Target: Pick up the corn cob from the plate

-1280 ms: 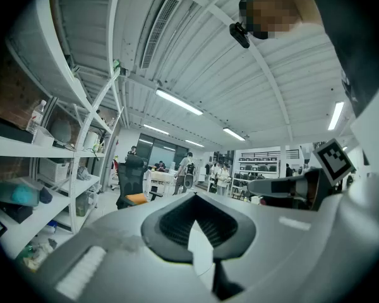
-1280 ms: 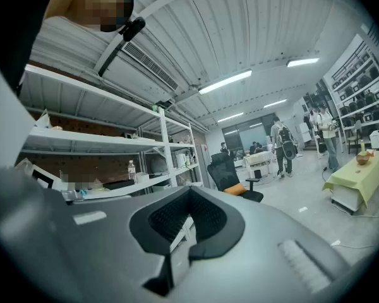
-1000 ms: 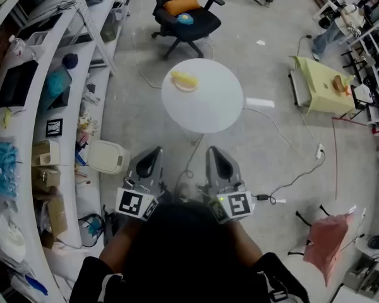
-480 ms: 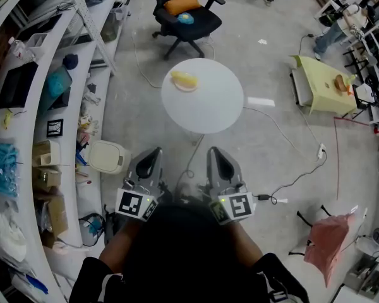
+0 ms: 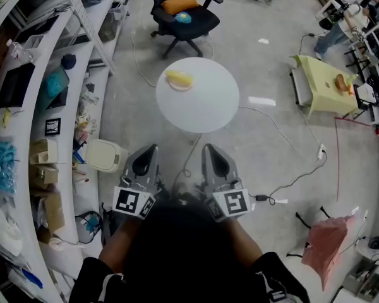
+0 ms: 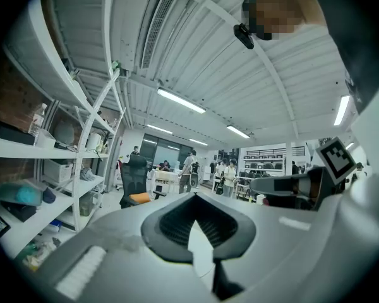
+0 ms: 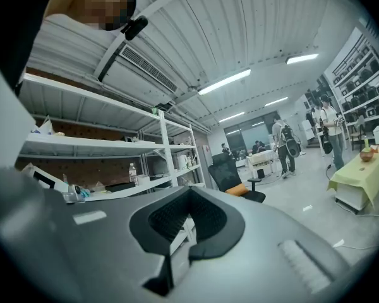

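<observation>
Head view: corn cob (image 5: 175,77) on plate (image 5: 184,86), far-left of table (image 5: 205,109); left gripper (image 5: 149,151), right gripper (image 5: 208,150) well short.
Left gripper view: jaws together, empty.
Right gripper view: same.
Advice: approach, open jaws early, pinch cob mid-length.

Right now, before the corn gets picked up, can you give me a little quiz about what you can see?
1. True or false: the left hand-held gripper or the right hand-held gripper holds the corn cob.
2. What lies on the black office chair? A: an orange cushion. B: a shoe. C: a book.
3. Fill in: the plate with the corn cob stands on a round white ____.

Key: 1 false, both are shut and empty, well short of it. 2 A. 3 table.
</observation>
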`<state>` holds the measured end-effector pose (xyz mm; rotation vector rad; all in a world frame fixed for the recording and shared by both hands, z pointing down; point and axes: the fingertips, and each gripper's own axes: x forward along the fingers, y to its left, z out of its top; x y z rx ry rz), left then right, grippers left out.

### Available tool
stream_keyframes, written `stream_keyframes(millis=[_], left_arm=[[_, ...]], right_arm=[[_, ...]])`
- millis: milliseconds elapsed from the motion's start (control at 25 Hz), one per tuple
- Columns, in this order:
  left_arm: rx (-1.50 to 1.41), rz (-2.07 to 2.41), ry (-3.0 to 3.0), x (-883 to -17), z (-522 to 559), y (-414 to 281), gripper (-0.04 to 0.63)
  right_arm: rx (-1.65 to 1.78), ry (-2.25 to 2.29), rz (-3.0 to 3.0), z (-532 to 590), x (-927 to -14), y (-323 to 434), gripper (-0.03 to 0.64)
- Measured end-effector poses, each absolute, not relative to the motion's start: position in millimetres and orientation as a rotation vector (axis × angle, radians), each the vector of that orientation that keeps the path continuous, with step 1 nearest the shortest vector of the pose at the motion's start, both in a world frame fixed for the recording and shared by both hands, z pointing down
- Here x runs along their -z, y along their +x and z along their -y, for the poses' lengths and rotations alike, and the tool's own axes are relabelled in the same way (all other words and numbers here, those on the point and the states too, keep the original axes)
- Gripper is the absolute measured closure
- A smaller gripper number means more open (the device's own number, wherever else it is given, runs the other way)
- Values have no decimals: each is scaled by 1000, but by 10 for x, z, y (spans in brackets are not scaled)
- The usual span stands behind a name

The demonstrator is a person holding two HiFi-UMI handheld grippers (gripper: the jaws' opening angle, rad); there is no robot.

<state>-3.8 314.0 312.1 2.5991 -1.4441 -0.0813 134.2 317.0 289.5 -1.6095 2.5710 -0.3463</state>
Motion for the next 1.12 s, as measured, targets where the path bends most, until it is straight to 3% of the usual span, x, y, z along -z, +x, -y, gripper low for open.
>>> stream_keyframes(millis=[560,1120], left_arm=[[74,1498,2587,-3133,-2957,9,594],[66,1410,2605,-3219,-2062,-178,594]], right_arm=[[349,-1534,-2587,-2882,-2889,1333,609],[358,-1612,-2566,-2050,-2966,1106,609]])
